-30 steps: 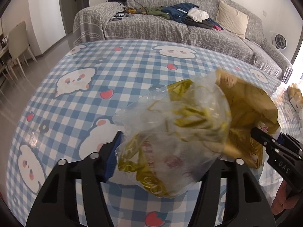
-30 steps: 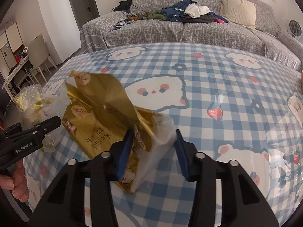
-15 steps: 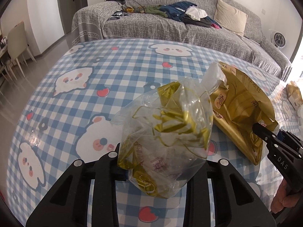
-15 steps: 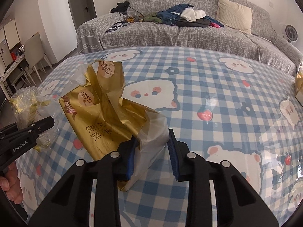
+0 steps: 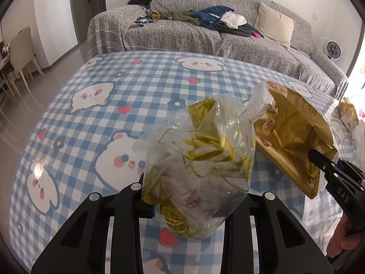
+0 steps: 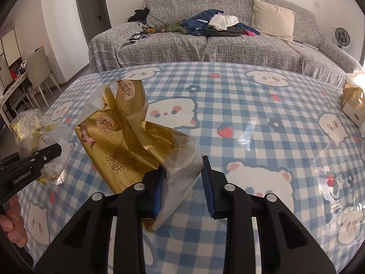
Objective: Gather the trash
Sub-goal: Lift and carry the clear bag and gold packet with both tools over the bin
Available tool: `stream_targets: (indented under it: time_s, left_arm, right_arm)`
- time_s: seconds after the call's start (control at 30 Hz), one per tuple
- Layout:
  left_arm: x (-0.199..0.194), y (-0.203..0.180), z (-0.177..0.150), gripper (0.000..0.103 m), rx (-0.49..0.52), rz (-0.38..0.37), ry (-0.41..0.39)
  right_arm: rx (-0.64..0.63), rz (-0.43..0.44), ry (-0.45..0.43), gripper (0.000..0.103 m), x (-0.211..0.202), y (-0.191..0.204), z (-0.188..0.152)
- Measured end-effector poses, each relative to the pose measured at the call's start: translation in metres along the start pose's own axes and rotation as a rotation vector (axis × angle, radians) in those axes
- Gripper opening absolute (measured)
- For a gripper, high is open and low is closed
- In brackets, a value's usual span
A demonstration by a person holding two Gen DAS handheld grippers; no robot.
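Above the surface (image 5: 141, 91), our left claw (image 5: 194, 196) grasps the clear bag (image 5: 200, 159); our right claw (image 6: 182, 180) grasps the gold wrapper (image 6: 127, 141).

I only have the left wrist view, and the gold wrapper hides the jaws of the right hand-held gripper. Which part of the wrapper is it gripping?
Observer: In the right wrist view, the right hand-held gripper is closed on the pale plastic end of the gold wrapper, not on the printed gold part.
Operator: And my own bag, seen from the side?
Observer: The clear bag sticks up above the left hand-held gripper, and a crumpled part hangs below its finger, off the checked tablecloth.
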State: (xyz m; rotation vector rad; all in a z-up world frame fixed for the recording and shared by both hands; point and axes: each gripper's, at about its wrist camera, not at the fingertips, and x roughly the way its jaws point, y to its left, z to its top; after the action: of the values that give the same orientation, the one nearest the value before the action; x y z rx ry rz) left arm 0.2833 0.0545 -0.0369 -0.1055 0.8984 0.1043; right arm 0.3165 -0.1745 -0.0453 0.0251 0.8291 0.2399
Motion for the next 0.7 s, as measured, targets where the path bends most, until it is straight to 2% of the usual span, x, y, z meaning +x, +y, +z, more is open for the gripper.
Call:
stream_targets:
  time_s: [0.7]
  left_arm:
    - [-0.057,-0.010,-0.040,0.029,0.019,-0.015,0.002]
  right_arm:
    - [0.001,-0.097,-0.008,0.028,-0.070,-0.016,-0.038]
